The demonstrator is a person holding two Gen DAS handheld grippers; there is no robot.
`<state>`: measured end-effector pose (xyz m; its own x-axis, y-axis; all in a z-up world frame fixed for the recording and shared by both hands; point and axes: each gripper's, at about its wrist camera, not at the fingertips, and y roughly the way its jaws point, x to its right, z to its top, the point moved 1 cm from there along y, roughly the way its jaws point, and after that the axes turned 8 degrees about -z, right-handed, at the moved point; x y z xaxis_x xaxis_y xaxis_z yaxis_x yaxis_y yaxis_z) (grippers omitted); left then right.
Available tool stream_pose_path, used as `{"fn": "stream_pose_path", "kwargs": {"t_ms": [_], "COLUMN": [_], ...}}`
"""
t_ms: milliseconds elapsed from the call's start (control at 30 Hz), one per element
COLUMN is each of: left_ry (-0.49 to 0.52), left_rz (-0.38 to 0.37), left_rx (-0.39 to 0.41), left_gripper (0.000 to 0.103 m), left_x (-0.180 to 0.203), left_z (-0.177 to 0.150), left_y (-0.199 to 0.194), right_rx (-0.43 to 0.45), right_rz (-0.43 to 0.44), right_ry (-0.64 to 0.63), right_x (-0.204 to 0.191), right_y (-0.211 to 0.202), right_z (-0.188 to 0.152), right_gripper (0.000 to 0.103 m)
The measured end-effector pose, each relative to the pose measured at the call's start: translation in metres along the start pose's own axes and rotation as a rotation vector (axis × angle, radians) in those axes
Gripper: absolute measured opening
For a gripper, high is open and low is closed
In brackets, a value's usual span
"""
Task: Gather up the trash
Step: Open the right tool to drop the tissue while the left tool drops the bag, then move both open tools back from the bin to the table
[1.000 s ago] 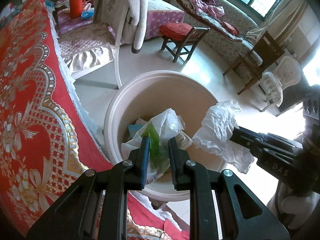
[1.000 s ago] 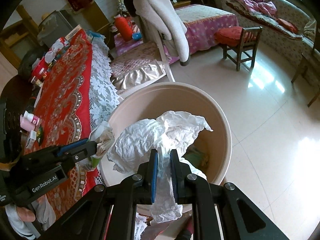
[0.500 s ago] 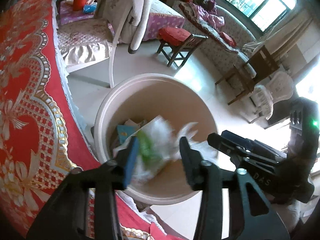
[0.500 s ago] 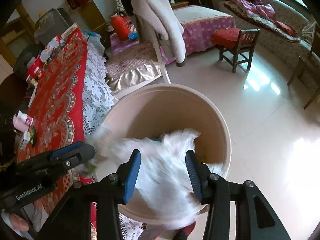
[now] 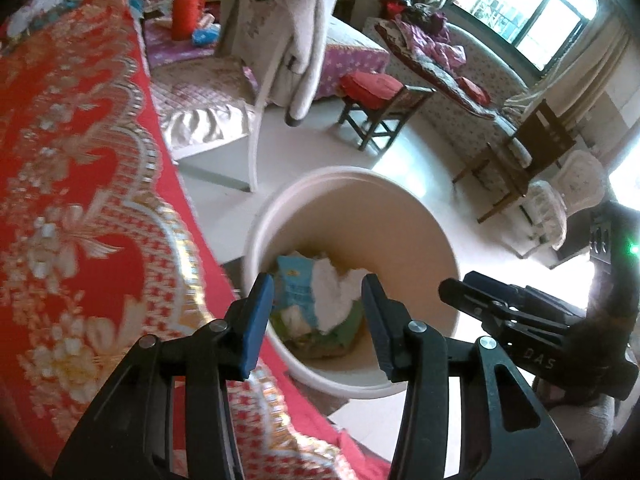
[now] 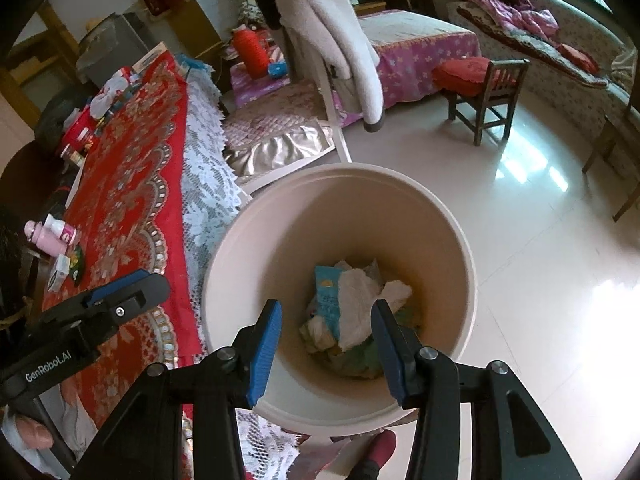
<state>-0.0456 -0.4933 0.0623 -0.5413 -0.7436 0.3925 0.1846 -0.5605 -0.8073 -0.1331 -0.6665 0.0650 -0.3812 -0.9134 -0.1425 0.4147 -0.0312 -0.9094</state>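
A round beige trash bin (image 5: 420,216) stands on the floor beside the table; it also shows in the right wrist view (image 6: 256,256). Crumpled white paper (image 6: 360,300), a blue packet (image 6: 326,300) and greenish wrappers lie at its bottom; the paper also shows in the left wrist view (image 5: 332,292). My left gripper (image 5: 316,320) is open and empty above the bin's near rim. My right gripper (image 6: 326,340) is open and empty over the bin. Each gripper appears in the other's view, the right one (image 5: 500,304) and the left one (image 6: 120,296).
A table with a red patterned cloth (image 6: 132,184) and lace edge borders the bin on the left, with small bottles (image 6: 52,234) on it. A white chair with a draped coat (image 6: 332,32), a wooden stool (image 6: 484,92), a bed and a sofa stand farther off.
Both grippers opened. The bag from the left gripper and the white paper from the right gripper dropped into the bin.
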Motion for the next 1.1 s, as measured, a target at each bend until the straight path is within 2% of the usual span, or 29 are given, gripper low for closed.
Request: {"fn": "stream_pose_path", "kwargs": {"t_ms": [633, 1100], "left_ry": [-0.11, -0.228], "left_rz": [0.139, 0.233], "left_rx": [0.105, 0.143], "left_gripper": [0.044, 0.044], "left_x": [-0.089, -0.162], "left_z": [-0.014, -0.045], "left_y": [-0.071, -0.124], "right_rx": [0.019, -0.016], "right_rz": [0.088, 0.15], "right_ry": [-0.174, -0.291], "right_x": [-0.11, -0.191], "right_y": [-0.003, 0.011], "right_z": [0.014, 0.008], "right_gripper": [0.045, 0.045]}}
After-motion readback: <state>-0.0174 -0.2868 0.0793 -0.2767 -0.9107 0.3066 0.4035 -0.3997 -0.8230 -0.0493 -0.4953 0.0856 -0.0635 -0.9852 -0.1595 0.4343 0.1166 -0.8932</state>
